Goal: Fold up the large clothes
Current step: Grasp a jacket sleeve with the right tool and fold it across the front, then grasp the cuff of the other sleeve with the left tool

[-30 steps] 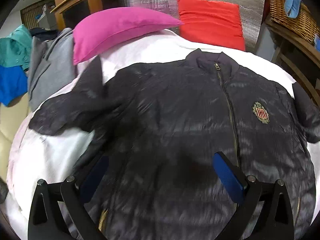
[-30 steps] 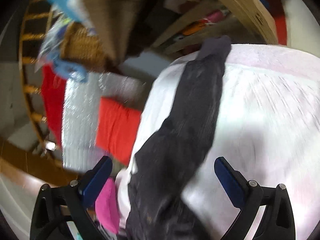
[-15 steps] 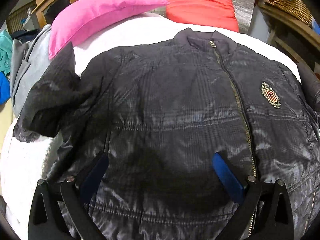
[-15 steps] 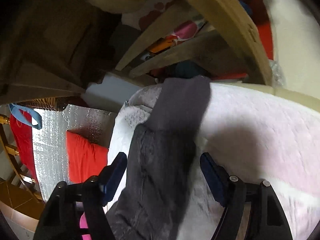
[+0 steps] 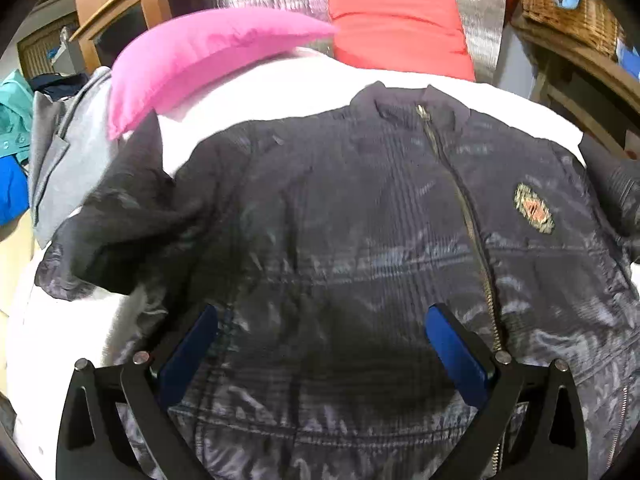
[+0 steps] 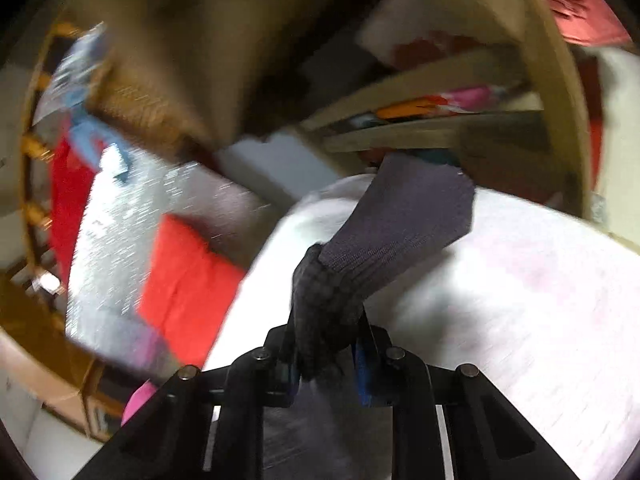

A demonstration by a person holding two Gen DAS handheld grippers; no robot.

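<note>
A dark quilted jacket with a front zip and a crest badge lies face up on the white-covered bed. Its left sleeve is bunched up beside the body. My left gripper hovers open over the jacket's lower front, nothing between its blue pads. In the right wrist view my right gripper is closing, its jaws pinched on the jacket's other sleeve just behind the ribbed cuff, which sticks out ahead over the bed.
A pink pillow and a red pillow lie at the head of the bed. Grey, teal and blue clothes are piled to the left. A wooden shelf with a wicker basket stands close on the right.
My right gripper went from wide open around the sleeve to pinched on it near the cuff, sliding toward the cuff. The left gripper stayed open over the jacket with only slight view shifts.
</note>
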